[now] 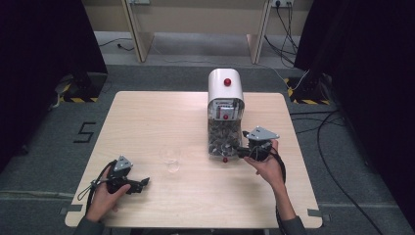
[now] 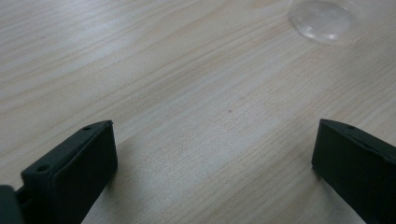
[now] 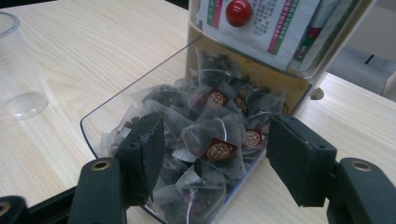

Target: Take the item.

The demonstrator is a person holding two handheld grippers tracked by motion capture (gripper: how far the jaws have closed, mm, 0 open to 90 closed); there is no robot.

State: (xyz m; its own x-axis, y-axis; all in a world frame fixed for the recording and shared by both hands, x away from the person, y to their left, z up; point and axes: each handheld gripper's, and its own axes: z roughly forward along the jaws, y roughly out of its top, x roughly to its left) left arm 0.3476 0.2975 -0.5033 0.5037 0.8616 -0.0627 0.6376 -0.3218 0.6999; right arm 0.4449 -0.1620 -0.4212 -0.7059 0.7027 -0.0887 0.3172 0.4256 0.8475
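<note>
A white tea-bag dispenser [image 1: 225, 88] stands at the middle back of the table, and its clear drawer [image 1: 222, 139] is pulled out towards me, full of pyramid tea bags [image 3: 212, 140]. My right gripper [image 1: 242, 151] is at the drawer's right side. In the right gripper view its jaws [image 3: 215, 126] stand apart over the heap; the left one is among the bags and the right one is by the drawer's edge. I see no pad pressing a bag. My left gripper [image 1: 144, 183] rests open on the table at the front left, with bare wood between its jaws [image 2: 215, 144].
A clear plastic cup [image 1: 171, 159] stands on the table between the two grippers, left of the drawer; it is also in the right gripper view [image 3: 18, 70] and the left gripper view [image 2: 324, 21]. The dispenser's front carries a red knob [image 3: 238, 11].
</note>
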